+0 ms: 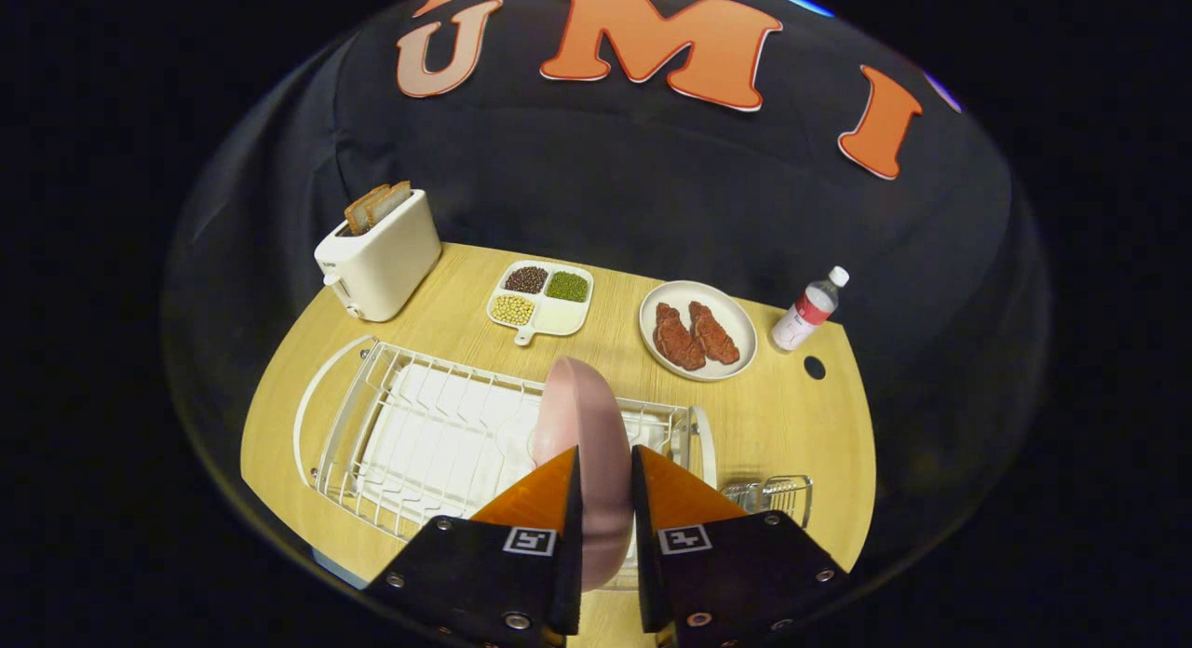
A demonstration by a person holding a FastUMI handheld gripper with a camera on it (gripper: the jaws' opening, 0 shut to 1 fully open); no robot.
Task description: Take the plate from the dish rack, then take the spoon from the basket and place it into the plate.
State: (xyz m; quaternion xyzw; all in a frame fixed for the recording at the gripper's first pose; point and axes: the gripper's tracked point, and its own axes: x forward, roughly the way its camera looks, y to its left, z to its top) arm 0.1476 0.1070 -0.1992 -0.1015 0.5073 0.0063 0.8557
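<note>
So far only the first step is under way: the hand-held gripper (605,485) is clamped on the pink plate (582,425), edge-up over the dish rack (391,434), with the spoon apparently waiting in the basket (773,494).

Dish rack (410,434) on the near part of the table (792,415), the plate (587,425) standing on edge in it, between the gripper (605,471) jaws, which press it from both sides. Small basket (773,497) just right of the rack. Along the far edge, left to right: toaster (380,254) with bread slices (377,206) in it, divided dish (542,296) of beans, dish (698,330) with two meat pieces, bottle (808,311).
</note>
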